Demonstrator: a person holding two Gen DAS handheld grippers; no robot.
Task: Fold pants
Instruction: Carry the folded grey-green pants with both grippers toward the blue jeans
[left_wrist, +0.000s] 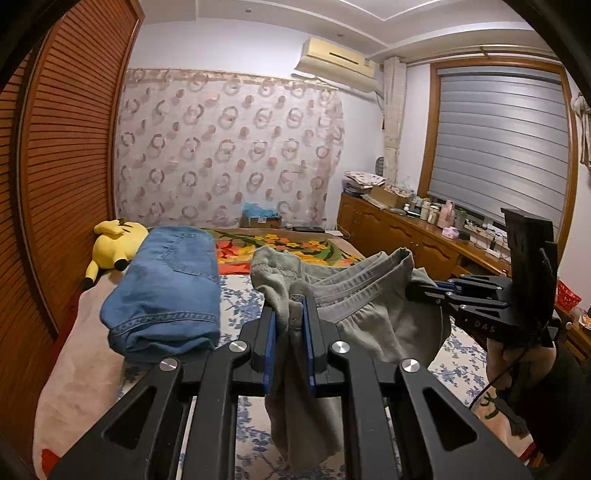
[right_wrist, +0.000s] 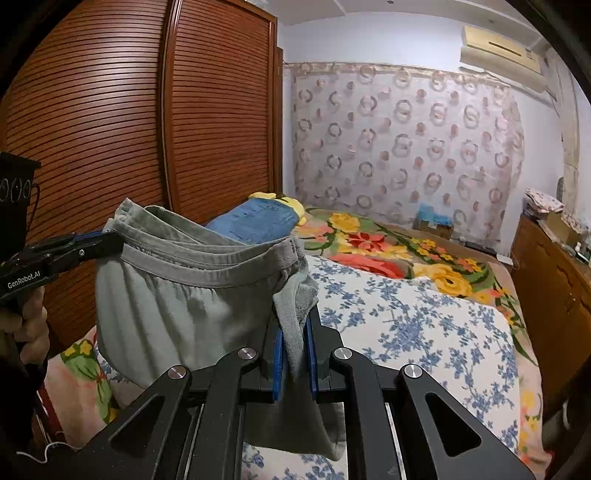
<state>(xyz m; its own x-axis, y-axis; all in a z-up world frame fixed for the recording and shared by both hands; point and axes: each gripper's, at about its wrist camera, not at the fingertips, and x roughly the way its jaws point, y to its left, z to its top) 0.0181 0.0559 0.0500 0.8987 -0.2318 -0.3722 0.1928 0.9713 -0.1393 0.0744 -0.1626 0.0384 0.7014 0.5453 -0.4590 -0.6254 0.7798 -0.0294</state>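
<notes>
Grey pants (left_wrist: 373, 317) hang in the air above the bed, held at the waistband by both grippers. My left gripper (left_wrist: 290, 314) is shut on one end of the waistband, cloth bunched between its blue pads. My right gripper (right_wrist: 294, 332) is shut on the other end; it shows in the left wrist view (left_wrist: 417, 290) at the right. The left gripper shows in the right wrist view (right_wrist: 107, 240) at the left. The pants (right_wrist: 184, 306) sag between them, legs hanging down out of sight.
Folded blue jeans (left_wrist: 166, 291) lie on the bed at the left, beside a yellow plush toy (left_wrist: 110, 245). The bed (right_wrist: 424, 325) has a blue-flowered sheet and a bright floral blanket (right_wrist: 388, 251). A wooden wardrobe (right_wrist: 147, 129) stands left, a cluttered sideboard (left_wrist: 424, 229) right.
</notes>
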